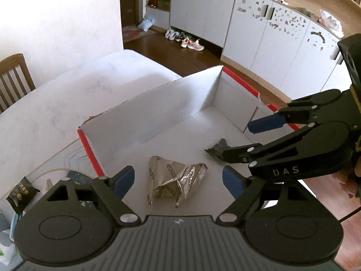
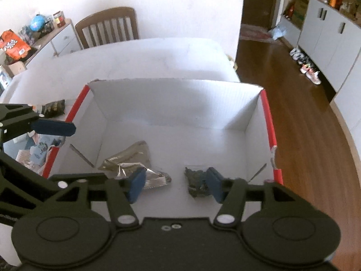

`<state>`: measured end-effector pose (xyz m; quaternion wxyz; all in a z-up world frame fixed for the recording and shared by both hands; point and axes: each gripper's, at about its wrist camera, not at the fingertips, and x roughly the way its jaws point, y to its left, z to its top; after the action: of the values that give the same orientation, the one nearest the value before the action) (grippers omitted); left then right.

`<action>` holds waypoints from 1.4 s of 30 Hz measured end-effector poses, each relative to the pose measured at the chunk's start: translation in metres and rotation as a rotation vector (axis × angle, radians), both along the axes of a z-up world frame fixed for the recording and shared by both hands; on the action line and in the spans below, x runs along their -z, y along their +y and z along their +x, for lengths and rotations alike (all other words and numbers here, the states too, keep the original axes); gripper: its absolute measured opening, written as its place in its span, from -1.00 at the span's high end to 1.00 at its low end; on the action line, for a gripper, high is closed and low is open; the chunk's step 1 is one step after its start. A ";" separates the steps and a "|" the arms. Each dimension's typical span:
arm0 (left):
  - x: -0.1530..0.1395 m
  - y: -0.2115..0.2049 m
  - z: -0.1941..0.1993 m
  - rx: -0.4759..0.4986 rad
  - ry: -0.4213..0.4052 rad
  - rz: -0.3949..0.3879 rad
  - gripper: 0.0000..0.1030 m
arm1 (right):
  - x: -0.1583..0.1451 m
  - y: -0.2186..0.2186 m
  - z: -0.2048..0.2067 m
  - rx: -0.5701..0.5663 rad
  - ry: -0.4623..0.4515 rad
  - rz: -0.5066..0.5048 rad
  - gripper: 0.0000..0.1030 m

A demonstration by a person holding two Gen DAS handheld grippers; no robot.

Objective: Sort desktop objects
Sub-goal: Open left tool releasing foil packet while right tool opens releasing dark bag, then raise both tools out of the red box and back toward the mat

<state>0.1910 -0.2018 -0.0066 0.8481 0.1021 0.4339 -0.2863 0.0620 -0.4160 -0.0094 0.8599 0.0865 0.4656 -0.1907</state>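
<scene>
Left wrist view counts two things lying in one white box (image 1: pixel 158 113) at frame centre: a crumpled silver wrapper (image 1: pixel 176 180) and a dark crumpled scrap (image 1: pixel 216 150) to its right. One dark snack packet (image 1: pixel 20 194) sits outside, lower left. Left gripper (image 1: pixel 178 180) stands wide, empty, above the wrapper. Right gripper (image 2: pixel 174 184) is parted, gripping nothing; its right finger hides part of the scrap.

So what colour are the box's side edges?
Red, on the white box; clearest from the right wrist view.
</scene>
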 end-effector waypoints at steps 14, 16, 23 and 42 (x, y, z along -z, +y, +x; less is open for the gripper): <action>-0.017 0.039 -0.023 0.033 -0.048 -0.062 -0.99 | -0.011 0.031 -0.009 0.091 -0.063 -0.003 -0.41; -0.019 0.047 -0.025 0.035 -0.052 -0.073 -0.99 | -0.012 0.037 -0.009 0.104 -0.066 -0.001 -0.45; -0.027 0.075 -0.031 0.036 -0.069 -0.099 -0.99 | -0.012 0.063 -0.004 0.123 -0.075 0.002 -0.49; -0.035 0.170 -0.055 -0.045 -0.175 -0.117 -1.00 | -0.007 0.140 0.028 0.074 -0.094 -0.015 -0.58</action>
<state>0.1360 -0.0317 0.0287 0.8934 0.0672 0.3430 -0.2821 0.0905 -0.2764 -0.0023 0.8738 0.1060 0.4197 -0.2217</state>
